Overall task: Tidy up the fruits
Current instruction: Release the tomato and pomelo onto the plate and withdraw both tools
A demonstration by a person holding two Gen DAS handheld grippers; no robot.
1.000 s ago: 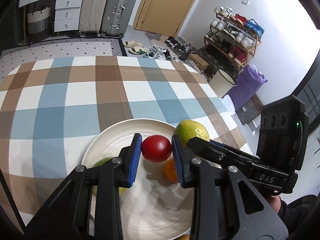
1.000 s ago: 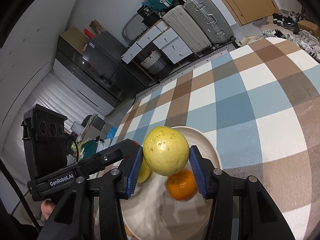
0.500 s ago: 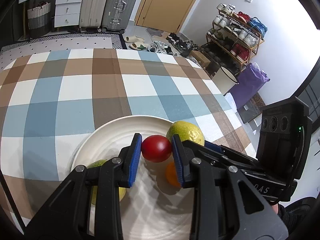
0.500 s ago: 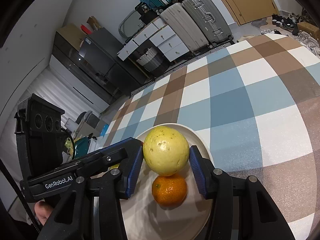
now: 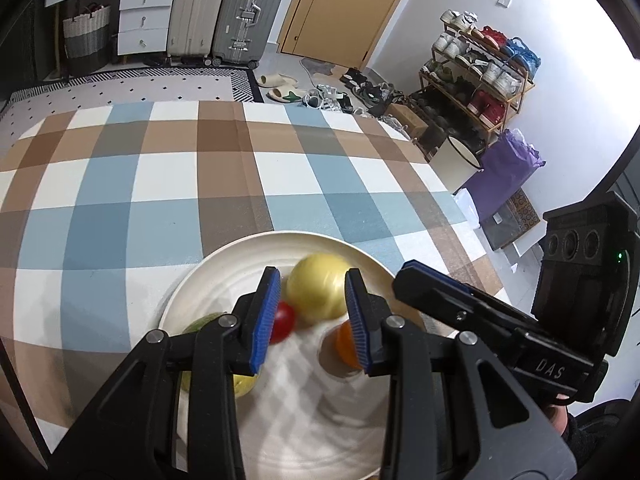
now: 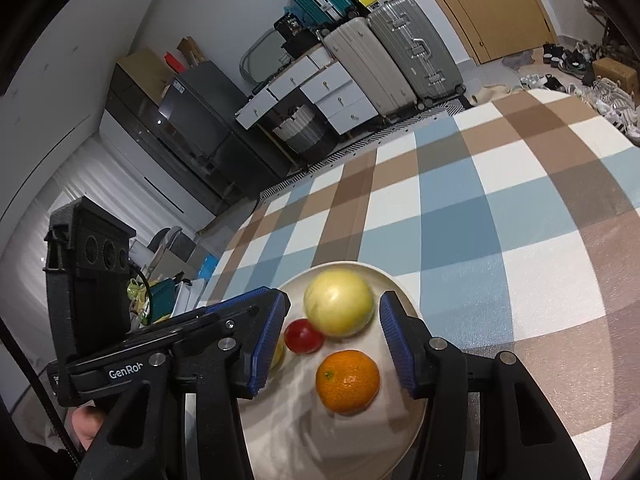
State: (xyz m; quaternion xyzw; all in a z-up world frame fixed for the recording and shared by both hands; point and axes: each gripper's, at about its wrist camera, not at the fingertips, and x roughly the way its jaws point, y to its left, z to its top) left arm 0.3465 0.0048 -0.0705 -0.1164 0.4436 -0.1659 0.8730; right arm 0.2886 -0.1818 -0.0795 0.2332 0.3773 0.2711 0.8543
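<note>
Cream stoneware, a round plate (image 6: 396,280), already carried everything I could see of the fruit. A pale yellow fruit (image 6: 339,302) sat toward twelve o'clock, with a small red one (image 6: 304,336) touching it at about eight. An orange (image 6: 347,382) lay apart toward five, and a greenish-yellow fruit (image 5: 202,322) lay half hidden at nine. The left tool (image 5: 312,276) hung over the plate with a modest gap between its pads and gripped nothing, the red fruit just beside one pad. The right tool (image 6: 334,300) was opening, the yellow fruit ahead between its pads but not pinched. To my eye the gathering was all but done, and only lifting both tools clear remained. Nothing else lay on the blue, brown and white checked surface (image 5: 160,184). Beyond it, at twelve o'clock, stood suitcases (image 5: 224,8), white drawers (image 5: 140,12) and a wooden door (image 5: 340,4). A crowded shoe rack (image 5: 480,72) and a purple bag (image 5: 508,168) were at two.
</note>
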